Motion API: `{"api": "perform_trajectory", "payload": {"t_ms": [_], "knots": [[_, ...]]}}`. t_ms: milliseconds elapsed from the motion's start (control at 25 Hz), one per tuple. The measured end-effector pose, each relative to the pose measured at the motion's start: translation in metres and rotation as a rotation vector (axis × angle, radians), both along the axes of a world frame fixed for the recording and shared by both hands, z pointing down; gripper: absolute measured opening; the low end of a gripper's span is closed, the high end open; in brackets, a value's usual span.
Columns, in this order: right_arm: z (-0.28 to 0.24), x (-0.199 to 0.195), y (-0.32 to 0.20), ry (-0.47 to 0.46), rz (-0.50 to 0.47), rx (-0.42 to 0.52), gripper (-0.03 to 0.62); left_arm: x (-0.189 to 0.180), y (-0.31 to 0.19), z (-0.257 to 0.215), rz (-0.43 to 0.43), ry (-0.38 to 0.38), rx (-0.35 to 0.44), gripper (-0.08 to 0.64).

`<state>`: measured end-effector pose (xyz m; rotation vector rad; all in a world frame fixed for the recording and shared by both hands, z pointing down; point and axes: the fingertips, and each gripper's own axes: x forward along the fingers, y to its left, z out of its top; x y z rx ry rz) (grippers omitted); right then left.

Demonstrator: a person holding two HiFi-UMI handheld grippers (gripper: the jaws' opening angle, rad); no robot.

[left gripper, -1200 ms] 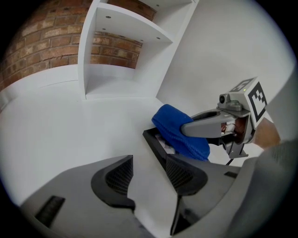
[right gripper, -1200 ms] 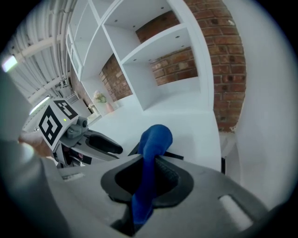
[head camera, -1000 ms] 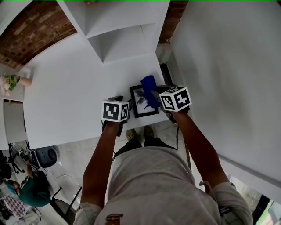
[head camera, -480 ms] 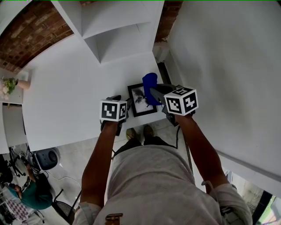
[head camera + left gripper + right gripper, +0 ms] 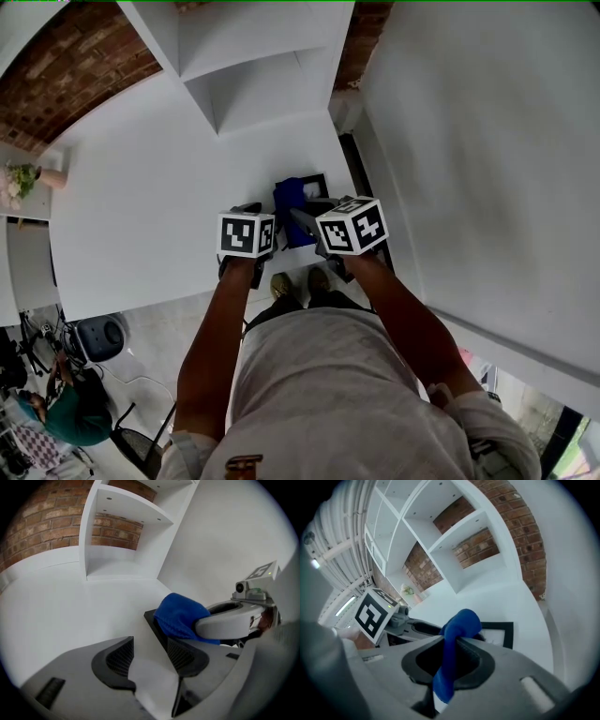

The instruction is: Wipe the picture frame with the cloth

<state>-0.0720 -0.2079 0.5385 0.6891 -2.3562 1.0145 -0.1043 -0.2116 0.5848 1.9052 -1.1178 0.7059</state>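
**Cloth on the frame, frame unclamped at the desk edge**

My right hand-held gripper (image 5: 449,658) is closed on the blue cloth (image 5: 459,623). A fold bulges out past the jaw tips and a tail hangs below them. In the head view the cloth sits at centre, covering most of the black picture frame (image 5: 508,634). Only the frame's far corner shows above the cloth there. The frame lies flat on the white desk (image 5: 141,206), close to the desk's near edge and just below the white shelf unit (image 5: 253,56).

My left hand-held gripper (image 5: 152,658) stands wide, with only bare desk surface between its jaws. The frame's dark edge runs just beside its right jaw. I cannot tell whether the two are touching. So the frame is at best braced, not gripped.

The risks I see from here:
- The frame is loose on a smooth surface near the edge. A stroke pulled towards me could slide it off the desk.
- The two grippers are very close at the middle of the left gripper view. A sideways stroke could knock one into the other.
- If I press too low, the hard jaw tips rather than the cloth could meet the glass and scratch it.
- The cloth is held by a narrow pinch, so drag on the glass might pull it free.
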Motion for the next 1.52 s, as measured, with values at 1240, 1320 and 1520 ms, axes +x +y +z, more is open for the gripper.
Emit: {"api": "perform_trajectory", "payload": {"t_ms": [1240,1320,1520], "knots": [[-0.034,0.071,0.007,0.047,0.113,0.100,0.048,-0.002,0.002,-0.002,-0.003,-0.004,0.009,0.219],[-0.038,0.055,0.015,0.013,0.096,0.088,0.048,-0.002,0.002,-0.003,-0.001,-0.004,0.009,0.219],[-0.028,0.021,0.037,-0.031,0.049,0.026,0.048,-0.002,0.002,-0.003,-0.002,-0.004,0.012,0.219]]}}
